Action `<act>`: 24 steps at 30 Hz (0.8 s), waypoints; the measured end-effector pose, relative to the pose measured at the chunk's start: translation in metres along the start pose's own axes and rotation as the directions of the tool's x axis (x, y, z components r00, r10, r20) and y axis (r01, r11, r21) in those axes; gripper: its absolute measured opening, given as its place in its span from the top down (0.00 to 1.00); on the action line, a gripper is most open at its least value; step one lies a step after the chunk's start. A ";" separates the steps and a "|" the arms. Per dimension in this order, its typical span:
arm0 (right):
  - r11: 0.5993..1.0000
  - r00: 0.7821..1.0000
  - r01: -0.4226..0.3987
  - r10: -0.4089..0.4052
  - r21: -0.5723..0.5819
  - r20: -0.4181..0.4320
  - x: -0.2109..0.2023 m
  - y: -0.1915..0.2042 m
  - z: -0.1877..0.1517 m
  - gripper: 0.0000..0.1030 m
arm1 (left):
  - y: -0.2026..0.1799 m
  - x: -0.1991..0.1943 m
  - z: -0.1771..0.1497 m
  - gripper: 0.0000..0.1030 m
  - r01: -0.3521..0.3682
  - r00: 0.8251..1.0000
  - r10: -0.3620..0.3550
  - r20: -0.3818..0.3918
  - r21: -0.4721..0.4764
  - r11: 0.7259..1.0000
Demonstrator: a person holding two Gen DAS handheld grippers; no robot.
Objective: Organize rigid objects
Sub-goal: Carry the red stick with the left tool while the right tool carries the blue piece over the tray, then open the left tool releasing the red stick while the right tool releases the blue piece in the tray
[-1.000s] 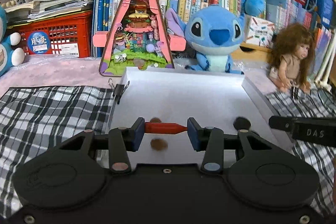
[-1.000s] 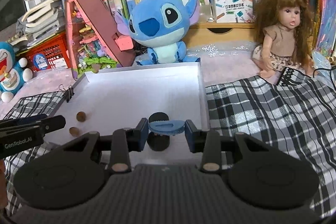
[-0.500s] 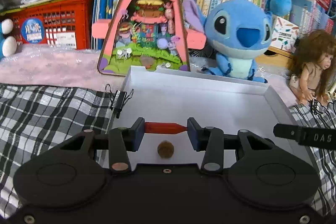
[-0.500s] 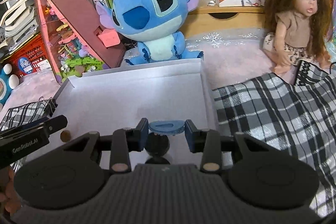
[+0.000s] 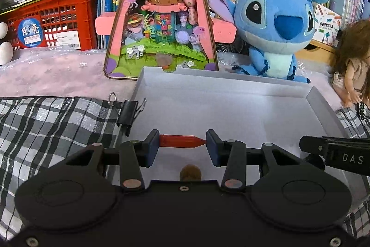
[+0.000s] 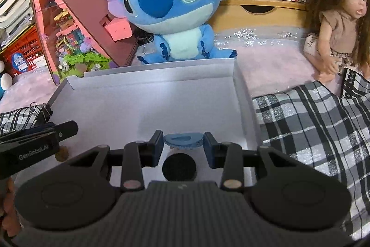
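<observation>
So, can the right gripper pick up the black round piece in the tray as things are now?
Probably not yet: the right gripper is shut on the blue disc, though the black round piece lies uncovered just below it.

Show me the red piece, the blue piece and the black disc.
red piece (image 5: 179, 141), left wrist view, middle of its body
blue piece (image 6: 183, 140), right wrist view, centre of its top face
black disc (image 6: 179, 167), right wrist view, centre of its top
</observation>
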State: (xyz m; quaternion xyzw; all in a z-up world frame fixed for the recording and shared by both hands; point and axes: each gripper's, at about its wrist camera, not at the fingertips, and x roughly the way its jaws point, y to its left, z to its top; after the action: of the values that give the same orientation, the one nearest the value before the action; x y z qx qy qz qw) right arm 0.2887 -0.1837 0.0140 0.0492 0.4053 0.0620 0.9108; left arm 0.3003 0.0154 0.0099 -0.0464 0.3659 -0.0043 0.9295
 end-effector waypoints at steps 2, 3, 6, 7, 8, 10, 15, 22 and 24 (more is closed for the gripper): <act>1.000 1.000 0.003 -0.003 -0.007 0.000 0.002 0.001 0.000 0.58 | -0.002 0.002 0.000 0.59 -0.004 1.000 0.004 0.000 0.009 1.000; 1.000 1.000 0.006 -0.006 -0.010 0.000 0.002 0.002 0.000 0.58 | -0.002 0.003 -0.001 0.59 -0.007 1.000 0.007 0.000 0.012 1.000; 1.000 1.000 0.009 -0.009 -0.017 -0.004 0.005 0.002 0.000 0.58 | -0.002 0.006 -0.001 0.59 -0.011 1.000 0.011 -0.003 0.016 1.000; 1.000 1.000 0.010 -0.010 -0.020 -0.006 0.006 0.002 0.000 0.58 | -0.002 0.007 -0.001 0.59 -0.014 1.000 0.014 -0.002 0.019 1.000; 1.000 1.000 0.013 -0.013 -0.023 -0.006 0.007 0.003 0.000 0.58 | -0.003 0.008 -0.002 0.59 -0.018 1.000 0.018 0.001 0.025 1.000; 0.999 1.000 0.019 -0.019 -0.029 -0.006 0.008 0.003 0.000 0.58 | -0.004 0.008 -0.002 0.59 -0.024 1.000 0.024 0.005 0.036 0.999; 0.999 1.000 0.020 -0.020 -0.037 -0.002 0.008 0.004 0.000 0.58 | -0.006 0.010 -0.003 0.59 -0.032 0.999 0.032 0.013 0.056 0.998; 0.999 1.000 0.019 -0.018 -0.049 0.003 0.009 0.004 -0.001 0.57 | -0.008 0.011 -0.005 0.59 -0.037 0.999 0.036 0.026 0.068 0.997; 0.998 1.000 0.022 -0.022 -0.058 0.008 0.009 0.005 -0.002 0.57 | -0.008 0.011 -0.005 0.59 -0.038 0.999 0.036 0.029 0.072 0.997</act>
State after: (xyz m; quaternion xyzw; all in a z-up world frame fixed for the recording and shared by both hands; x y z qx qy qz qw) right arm 0.2927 -0.1774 0.0068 0.0186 0.4006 0.0633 0.9139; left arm 0.3053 0.0066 -0.0004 -0.0058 0.3535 0.0004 0.9354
